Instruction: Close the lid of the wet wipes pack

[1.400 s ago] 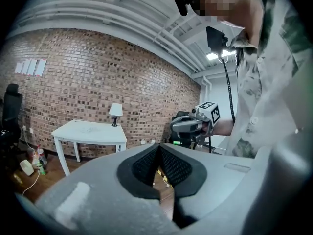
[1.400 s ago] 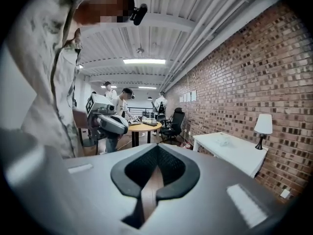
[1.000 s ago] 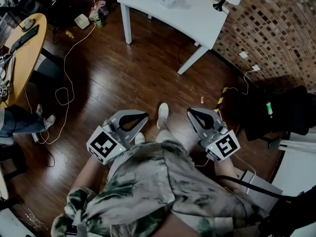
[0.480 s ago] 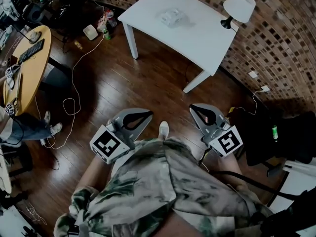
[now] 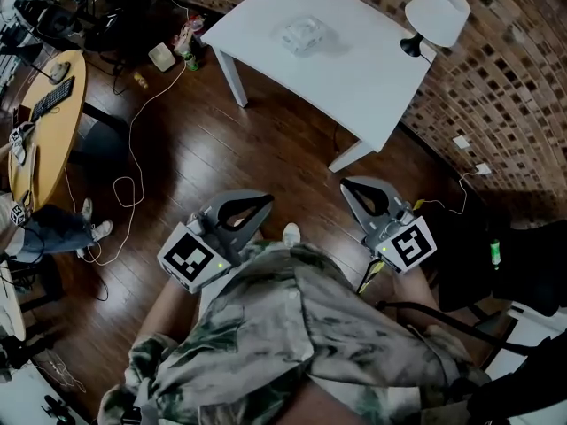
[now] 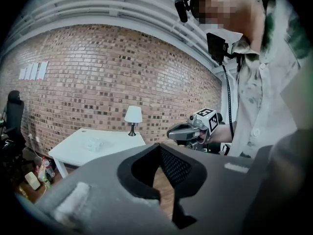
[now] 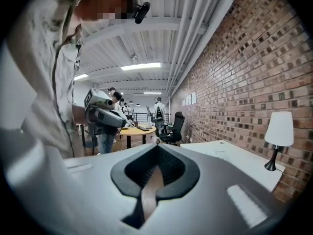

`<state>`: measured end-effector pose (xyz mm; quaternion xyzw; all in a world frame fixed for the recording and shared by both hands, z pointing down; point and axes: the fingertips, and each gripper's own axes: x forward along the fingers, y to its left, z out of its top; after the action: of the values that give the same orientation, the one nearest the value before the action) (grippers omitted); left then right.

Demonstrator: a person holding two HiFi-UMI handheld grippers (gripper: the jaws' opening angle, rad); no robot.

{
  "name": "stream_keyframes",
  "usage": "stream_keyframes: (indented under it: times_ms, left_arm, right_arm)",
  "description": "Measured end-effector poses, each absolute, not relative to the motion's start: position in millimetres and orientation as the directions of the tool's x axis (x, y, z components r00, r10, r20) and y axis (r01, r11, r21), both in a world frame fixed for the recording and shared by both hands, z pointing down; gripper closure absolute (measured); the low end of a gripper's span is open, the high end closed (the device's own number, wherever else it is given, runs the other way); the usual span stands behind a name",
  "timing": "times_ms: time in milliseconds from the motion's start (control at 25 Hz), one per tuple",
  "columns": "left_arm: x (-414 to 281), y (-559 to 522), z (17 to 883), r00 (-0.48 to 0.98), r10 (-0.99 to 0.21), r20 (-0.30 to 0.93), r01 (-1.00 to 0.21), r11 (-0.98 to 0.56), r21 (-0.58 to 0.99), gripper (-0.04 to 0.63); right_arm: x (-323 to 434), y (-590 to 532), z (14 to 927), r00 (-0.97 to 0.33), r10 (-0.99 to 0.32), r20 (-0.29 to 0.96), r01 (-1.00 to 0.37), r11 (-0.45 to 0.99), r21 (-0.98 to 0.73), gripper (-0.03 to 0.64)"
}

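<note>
Wet wipes pack (image 5: pixel 303 34) lay on the white counter (image 5: pixel 376 76), untouched.
We found left gripper (image 5: pixel 264 204) and right gripper (image 5: pixel 345 185) both clenched, empty, well apart from it.

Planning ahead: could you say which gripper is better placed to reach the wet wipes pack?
Probably right: the right gripper is nearer the table, though the wet wipes pack lies far from both.
</note>
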<state>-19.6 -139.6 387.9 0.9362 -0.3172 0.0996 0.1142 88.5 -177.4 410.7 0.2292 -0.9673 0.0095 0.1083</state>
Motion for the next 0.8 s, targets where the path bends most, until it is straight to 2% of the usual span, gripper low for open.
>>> stream_keyframes:
  times_ms: [280, 800]
  left_arm:
    - [-36.5, -189.1, 399.7, 0.789, -0.559, 0.254, -0.606, -0.777, 0.172, 0.595]
    - [-87.7, -331.4, 392.0, 0.855, -0.477, 0.204, -0.510, -0.845, 0.159, 0.595]
  right_arm:
    - [77.6, -222.2, 423.1, -0.856, -0.455, 0.247, -0.462, 0.886, 0.031, 0.615]
    - [43.0, -366.4, 447.7, -0.765, -0.567, 0.307, -0.575, 0.815, 0.073, 0.615]
